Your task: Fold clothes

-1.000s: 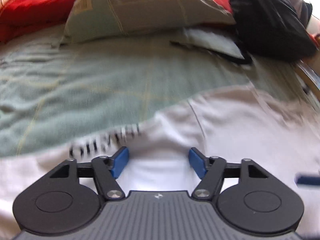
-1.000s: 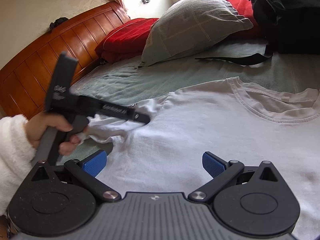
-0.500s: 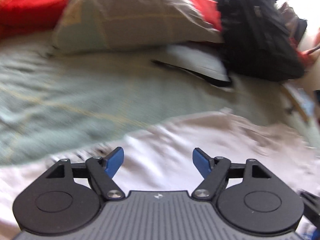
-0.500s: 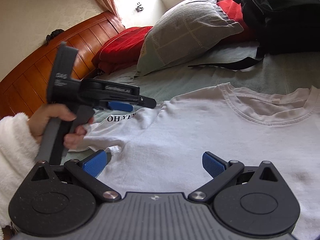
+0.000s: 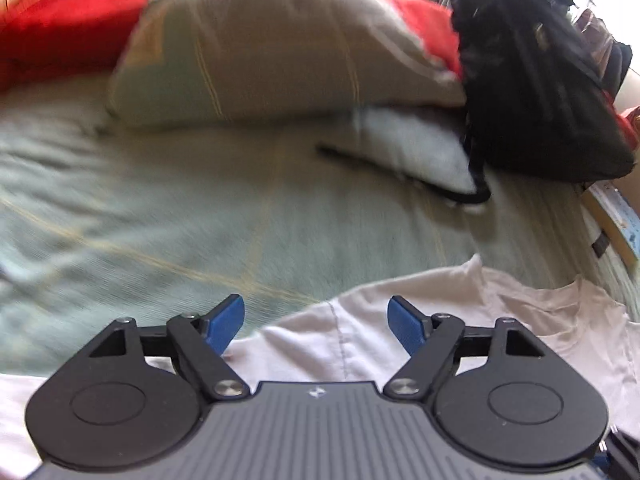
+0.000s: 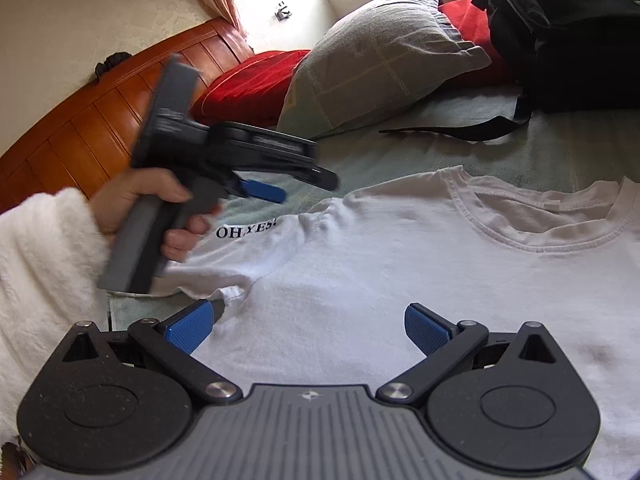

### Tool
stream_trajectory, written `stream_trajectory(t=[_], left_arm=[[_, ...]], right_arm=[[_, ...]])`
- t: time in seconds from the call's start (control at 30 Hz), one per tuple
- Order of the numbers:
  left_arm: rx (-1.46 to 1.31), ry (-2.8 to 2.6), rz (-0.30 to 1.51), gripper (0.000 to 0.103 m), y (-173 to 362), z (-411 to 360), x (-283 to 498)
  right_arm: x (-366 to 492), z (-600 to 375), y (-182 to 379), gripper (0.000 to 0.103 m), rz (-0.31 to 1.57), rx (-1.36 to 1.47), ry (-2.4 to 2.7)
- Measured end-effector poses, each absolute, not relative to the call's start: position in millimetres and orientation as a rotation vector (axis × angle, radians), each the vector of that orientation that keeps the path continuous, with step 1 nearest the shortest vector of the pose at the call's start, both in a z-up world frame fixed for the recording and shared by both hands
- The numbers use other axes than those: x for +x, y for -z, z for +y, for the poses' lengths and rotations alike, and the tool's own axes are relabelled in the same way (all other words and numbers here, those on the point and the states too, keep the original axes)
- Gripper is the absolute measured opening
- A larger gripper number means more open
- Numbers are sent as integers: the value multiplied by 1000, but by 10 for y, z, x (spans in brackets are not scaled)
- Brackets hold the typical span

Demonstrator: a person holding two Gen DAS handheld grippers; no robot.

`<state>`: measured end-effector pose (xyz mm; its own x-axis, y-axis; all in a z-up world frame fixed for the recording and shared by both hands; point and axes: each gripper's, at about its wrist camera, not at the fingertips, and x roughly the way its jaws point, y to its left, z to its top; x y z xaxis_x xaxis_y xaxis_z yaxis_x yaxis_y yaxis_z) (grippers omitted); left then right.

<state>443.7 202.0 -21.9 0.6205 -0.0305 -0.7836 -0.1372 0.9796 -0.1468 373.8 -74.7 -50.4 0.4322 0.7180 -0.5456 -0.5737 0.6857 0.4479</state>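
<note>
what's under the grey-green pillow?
The grey-green pillow rests on the green bedspread, overlapping a red pillow behind it. Anything beneath it is covered.

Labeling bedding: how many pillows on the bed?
2. Grey-green checked pillow by the headboard; red pillow behind it, mostly hidden. More may sit behind the black backpack.

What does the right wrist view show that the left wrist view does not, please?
Only the right wrist view shows the left tongs from outside, above the sleeve, jaws opening and empty, the hand holding them, the sleeve print and the wooden headboard. Only the left wrist view shows the book at the bed's edge. Both share the white T-shirt, pillow and black backpack.
</note>
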Motion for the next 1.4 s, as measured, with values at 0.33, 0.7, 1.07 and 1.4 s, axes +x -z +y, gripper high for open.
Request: stream_trajectory(t=[0.33,0.7,1.07,1.4], left_arm=[[-475,-230,975,83,350,2937,3770],[-431,-331,909,83,703,3148,4153],[-318,-320,787,82,162,2962,3131],[-510,-390,775,68,635,3131,2223]], right_arm=[[3757,-769,481,103,787,244,-796],[3790,-706,615,103,829,225,-792],[3819,-756,605,103,820,257,-790],[3722,-753,500,103,779,264,-812]])
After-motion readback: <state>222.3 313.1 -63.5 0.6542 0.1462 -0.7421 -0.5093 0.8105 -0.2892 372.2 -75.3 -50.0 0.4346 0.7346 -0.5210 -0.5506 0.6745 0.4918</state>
